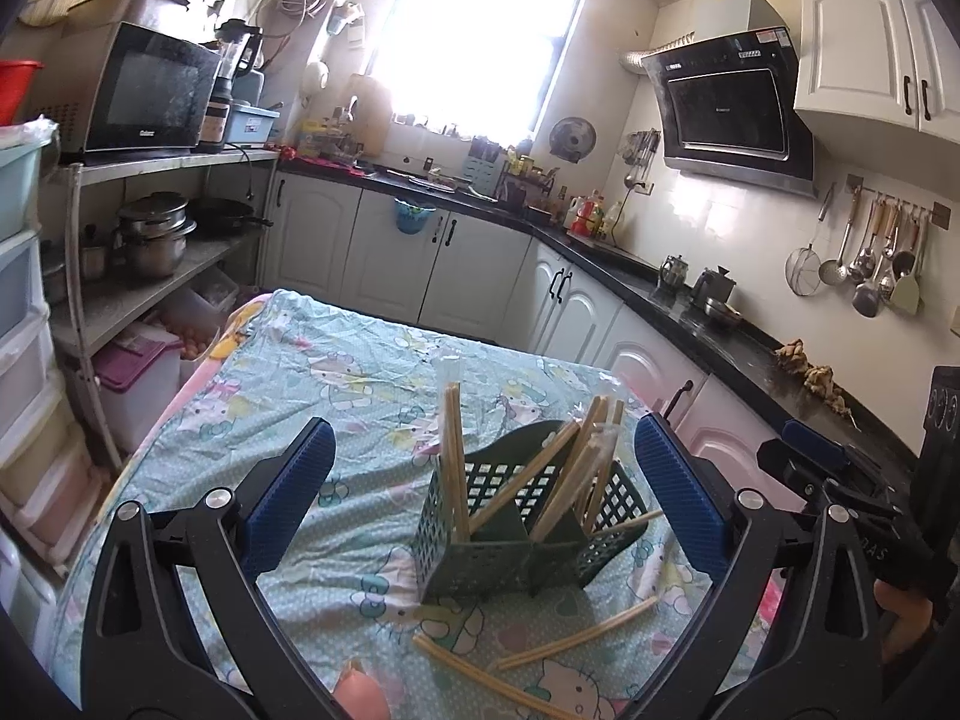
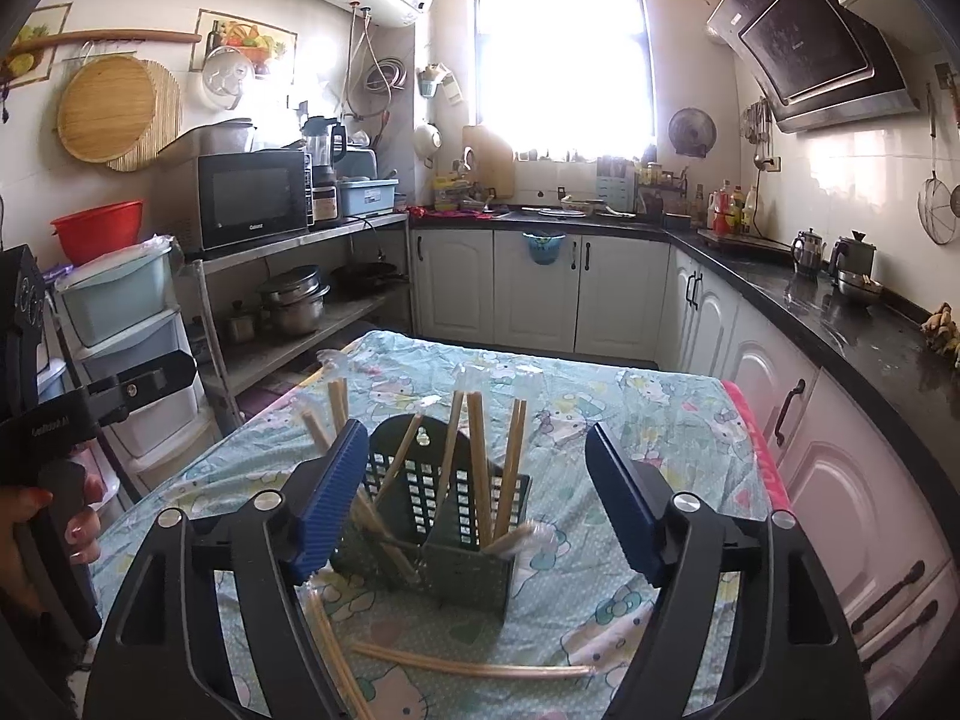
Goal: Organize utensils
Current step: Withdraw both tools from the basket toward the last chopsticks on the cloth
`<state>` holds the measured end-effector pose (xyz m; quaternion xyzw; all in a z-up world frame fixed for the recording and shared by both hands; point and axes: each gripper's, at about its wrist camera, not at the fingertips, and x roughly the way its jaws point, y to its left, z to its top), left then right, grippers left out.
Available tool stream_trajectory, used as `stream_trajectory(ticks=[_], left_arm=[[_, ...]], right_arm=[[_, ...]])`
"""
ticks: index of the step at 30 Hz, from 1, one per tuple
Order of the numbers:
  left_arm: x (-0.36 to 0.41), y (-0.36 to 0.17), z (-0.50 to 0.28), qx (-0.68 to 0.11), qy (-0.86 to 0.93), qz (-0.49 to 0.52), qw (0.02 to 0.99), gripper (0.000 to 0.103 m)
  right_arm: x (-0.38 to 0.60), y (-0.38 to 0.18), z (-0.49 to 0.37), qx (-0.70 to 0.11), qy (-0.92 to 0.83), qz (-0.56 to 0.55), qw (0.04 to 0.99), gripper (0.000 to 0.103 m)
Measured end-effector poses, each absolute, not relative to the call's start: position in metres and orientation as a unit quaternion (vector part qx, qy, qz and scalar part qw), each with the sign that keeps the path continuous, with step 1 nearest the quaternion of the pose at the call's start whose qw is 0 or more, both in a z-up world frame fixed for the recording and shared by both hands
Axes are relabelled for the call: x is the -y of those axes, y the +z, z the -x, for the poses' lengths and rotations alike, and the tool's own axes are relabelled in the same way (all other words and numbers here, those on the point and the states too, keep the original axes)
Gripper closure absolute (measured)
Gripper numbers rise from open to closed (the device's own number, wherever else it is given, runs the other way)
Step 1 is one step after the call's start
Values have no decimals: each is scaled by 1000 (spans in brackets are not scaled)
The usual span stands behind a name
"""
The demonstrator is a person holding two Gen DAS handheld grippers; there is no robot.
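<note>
A dark green perforated utensil holder (image 1: 480,552) stands on the table with the Hello Kitty cloth (image 1: 336,372). Several plastic-wrapped chopstick pairs (image 1: 456,462) stand upright or lean inside it. A few wrapped pairs (image 1: 576,639) lie loose on the cloth in front. My left gripper (image 1: 480,492) is open and empty, its pads on either side of the holder. In the right wrist view the holder (image 2: 474,564) holds wrapped chopsticks (image 2: 477,468), and loose pairs (image 2: 474,667) lie in front. My right gripper (image 2: 474,498) is open and empty, hovering just before the holder.
The right gripper's body (image 1: 852,492) shows at the right of the left wrist view; the left one (image 2: 72,414) shows at the left of the right wrist view. A shelf with pots (image 1: 156,234) stands left. Black counters (image 2: 840,312) and white cabinets run behind and right.
</note>
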<state>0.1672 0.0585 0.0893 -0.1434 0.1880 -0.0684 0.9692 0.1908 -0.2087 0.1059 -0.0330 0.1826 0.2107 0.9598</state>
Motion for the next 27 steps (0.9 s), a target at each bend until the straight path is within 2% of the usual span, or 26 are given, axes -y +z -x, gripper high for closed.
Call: stream_trajectory(ticks=[13, 27], left_arm=[[-61, 75, -140, -195, -69, 146, 967, 11], [-53, 50, -131, -231, -76, 147, 959, 11]], right_arm=[[209, 98, -159, -184, 208, 44, 960, 23], [219, 68, -151, -220, 195, 52, 955, 23]])
